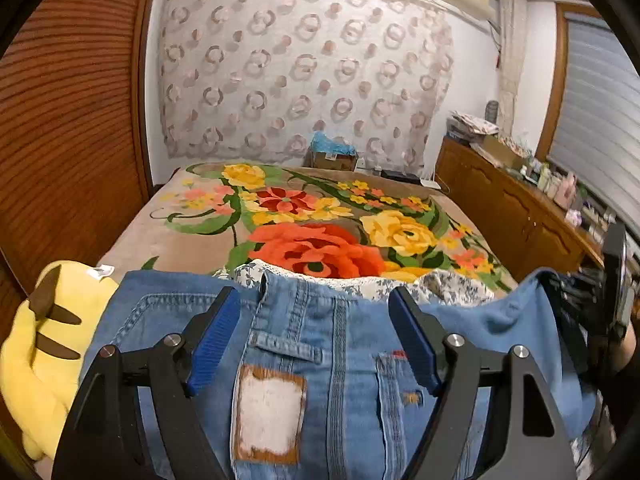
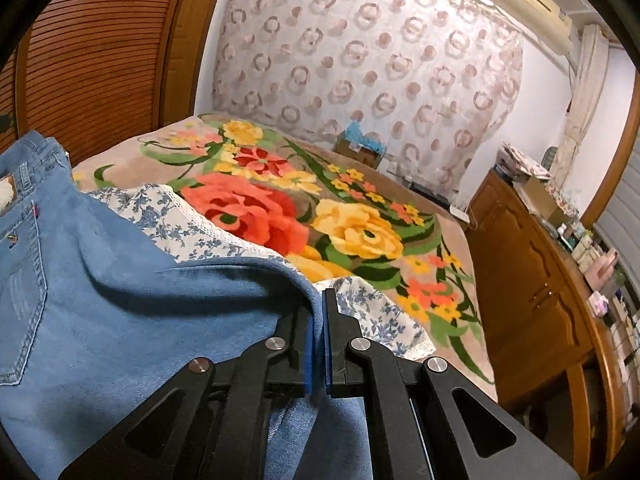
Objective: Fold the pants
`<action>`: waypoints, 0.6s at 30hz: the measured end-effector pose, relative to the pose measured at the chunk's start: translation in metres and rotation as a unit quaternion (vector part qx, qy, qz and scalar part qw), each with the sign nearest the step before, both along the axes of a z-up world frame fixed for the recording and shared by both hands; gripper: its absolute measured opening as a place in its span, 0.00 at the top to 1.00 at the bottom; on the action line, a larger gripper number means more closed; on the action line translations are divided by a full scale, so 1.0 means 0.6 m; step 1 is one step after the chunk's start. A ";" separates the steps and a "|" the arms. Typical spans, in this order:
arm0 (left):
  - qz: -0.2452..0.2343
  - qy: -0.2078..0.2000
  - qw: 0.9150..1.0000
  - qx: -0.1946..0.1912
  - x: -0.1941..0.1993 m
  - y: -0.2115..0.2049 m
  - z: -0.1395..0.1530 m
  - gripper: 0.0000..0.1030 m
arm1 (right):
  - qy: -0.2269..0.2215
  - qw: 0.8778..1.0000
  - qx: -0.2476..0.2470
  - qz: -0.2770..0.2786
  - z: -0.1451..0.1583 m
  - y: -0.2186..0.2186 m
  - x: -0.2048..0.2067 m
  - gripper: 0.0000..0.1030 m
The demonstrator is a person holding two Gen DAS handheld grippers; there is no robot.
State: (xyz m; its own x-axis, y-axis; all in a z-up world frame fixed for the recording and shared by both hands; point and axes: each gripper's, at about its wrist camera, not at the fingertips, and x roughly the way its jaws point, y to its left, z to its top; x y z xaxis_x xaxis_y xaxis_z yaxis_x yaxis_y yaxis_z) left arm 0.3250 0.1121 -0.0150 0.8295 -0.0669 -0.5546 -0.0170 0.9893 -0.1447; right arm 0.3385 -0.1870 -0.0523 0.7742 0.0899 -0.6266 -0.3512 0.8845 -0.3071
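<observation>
Blue jeans [image 1: 340,360] lie on the near end of the bed, back side up, with a worn leather waist patch [image 1: 268,412] showing. My left gripper [image 1: 313,294] hovers over the waistband, its blue pads [image 1: 216,340] wide apart and clamping nothing. In the right wrist view the jeans [image 2: 120,300] spread to the left, a back pocket at the far left. My right gripper [image 2: 322,300] is shut on a raised fold at the edge of the denim, which drapes down from the pads.
A floral blanket [image 1: 312,208] covers the bed. A blue-and-white flowered cloth [image 2: 180,220] lies under the jeans' far edge. A yellow plush [image 1: 40,340] sits at the left. A slatted wooden door [image 1: 68,120] stands left, and a cluttered wooden dresser [image 2: 532,280] right.
</observation>
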 end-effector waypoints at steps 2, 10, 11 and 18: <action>-0.008 0.001 1.000 0.015 -0.016 -0.013 -0.001 0.25 | 0.016 1.000 0.013 -0.006 0.013 -0.009 0.002 0.97; -0.048 0.008 0.998 0.039 -0.078 -0.062 -0.015 0.25 | 0.051 0.995 0.086 -0.014 0.079 -0.062 -0.056 0.56; -0.056 0.011 0.998 0.037 -0.085 -0.068 -0.021 0.25 | 0.052 0.994 0.090 -0.016 0.084 -0.070 -0.073 0.56; -0.121 0.037 0.991 0.046 -0.101 -0.133 -0.069 0.25 | 0.092 0.990 0.110 -0.016 0.078 -0.099 -0.172 0.54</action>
